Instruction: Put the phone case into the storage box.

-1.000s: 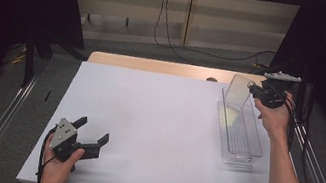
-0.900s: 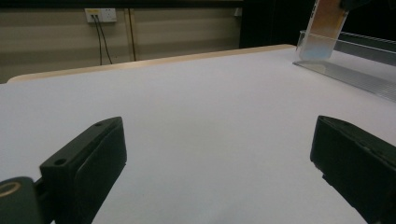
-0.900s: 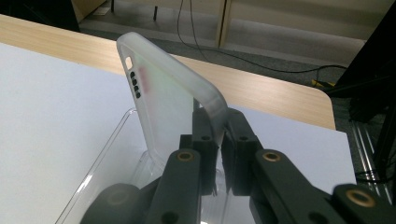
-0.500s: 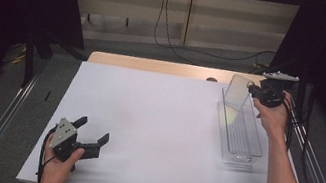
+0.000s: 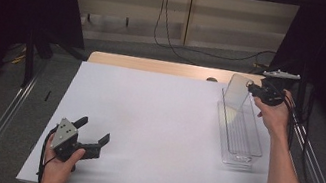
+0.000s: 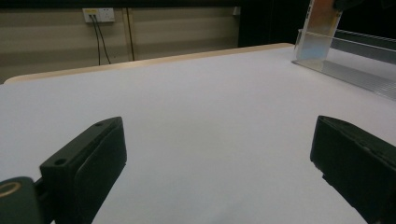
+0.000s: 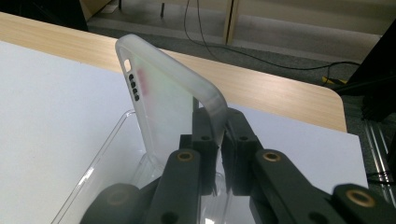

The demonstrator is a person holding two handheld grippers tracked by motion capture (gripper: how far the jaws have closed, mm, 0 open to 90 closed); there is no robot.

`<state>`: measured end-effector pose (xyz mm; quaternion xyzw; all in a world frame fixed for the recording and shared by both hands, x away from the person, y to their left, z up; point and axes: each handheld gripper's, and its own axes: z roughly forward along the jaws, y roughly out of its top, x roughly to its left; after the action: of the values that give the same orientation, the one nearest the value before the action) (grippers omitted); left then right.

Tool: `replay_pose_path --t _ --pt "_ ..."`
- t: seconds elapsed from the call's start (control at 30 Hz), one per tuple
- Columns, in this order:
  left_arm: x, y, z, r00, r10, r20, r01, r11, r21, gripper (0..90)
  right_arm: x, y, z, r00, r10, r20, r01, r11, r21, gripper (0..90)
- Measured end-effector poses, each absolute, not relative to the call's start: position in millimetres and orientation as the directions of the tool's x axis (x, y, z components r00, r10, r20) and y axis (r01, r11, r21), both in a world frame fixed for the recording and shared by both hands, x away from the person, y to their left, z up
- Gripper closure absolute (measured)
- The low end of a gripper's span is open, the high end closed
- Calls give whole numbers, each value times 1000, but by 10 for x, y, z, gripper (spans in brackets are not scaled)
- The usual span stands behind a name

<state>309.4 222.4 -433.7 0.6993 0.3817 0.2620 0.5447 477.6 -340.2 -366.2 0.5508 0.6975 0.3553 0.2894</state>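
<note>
Right tool (image 7: 218,154): clamped on upright clear phone case (image 7: 168,107), steadying it over clear tray (image 5: 239,135). Left tool (image 5: 91,139): wide open, empty, idle on table (image 5: 160,121).

Wooden worktop (image 5: 155,66), white sheet (image 5: 154,130) covering most of it, clear plastic tray (image 5: 239,135) near right edge

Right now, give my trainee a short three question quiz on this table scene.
1. True or false: the right hand-held gripper is shut on the clear phone case.
2. The left hand-held gripper is: A) holding the case, B) open over the bare white tabletop, C) inside the clear tray.
3. Fill in: the case stands at the tray's ____ end, seen from the high view.

Key: 1 true; 2 B; 3 far.
</note>
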Motion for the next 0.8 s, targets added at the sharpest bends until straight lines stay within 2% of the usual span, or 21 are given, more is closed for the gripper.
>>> replay_pose_path --t 0.57,0.8 --pt "3097 2225 -4336 571 820 -46 249 -119 961 37 4773 -3371 -3603 -282 957 -65 584 225 780 847" --pt "3098 2220 -4338 573 819 -44 250 -123 960 37 4784 -3348 -3611 -284 955 -90 563 242 790 847"
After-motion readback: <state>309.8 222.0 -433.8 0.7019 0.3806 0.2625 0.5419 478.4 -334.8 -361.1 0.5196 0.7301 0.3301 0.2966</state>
